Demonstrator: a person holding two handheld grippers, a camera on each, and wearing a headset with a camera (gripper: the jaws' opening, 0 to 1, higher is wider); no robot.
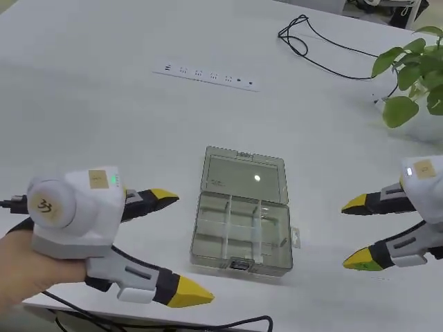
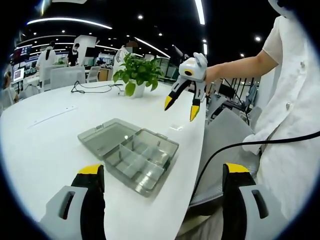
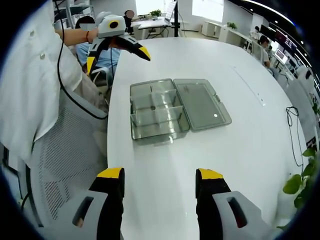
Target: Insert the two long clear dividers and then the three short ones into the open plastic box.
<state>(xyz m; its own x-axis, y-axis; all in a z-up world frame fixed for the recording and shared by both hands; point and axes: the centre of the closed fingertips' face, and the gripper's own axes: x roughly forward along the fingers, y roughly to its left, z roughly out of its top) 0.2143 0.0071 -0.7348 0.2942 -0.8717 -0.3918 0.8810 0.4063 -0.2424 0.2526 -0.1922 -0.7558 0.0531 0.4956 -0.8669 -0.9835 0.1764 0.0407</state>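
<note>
Smoke-grey clear plastic box (image 1: 241, 235), lid (image 1: 246, 176) laid open flat: it sits close to the table's (image 1: 104, 131) near edge, with dividers (image 1: 243, 220) standing upright in its tray. Your left gripper (image 1: 188, 248): jaws wide apart, empty, near the box's left side. Your right gripper (image 1: 347, 234): jaws apart, empty, off the box's right side. The box lies between the two, touched by neither. One power strip (image 1: 205, 76) lies toward the far edge.
</note>
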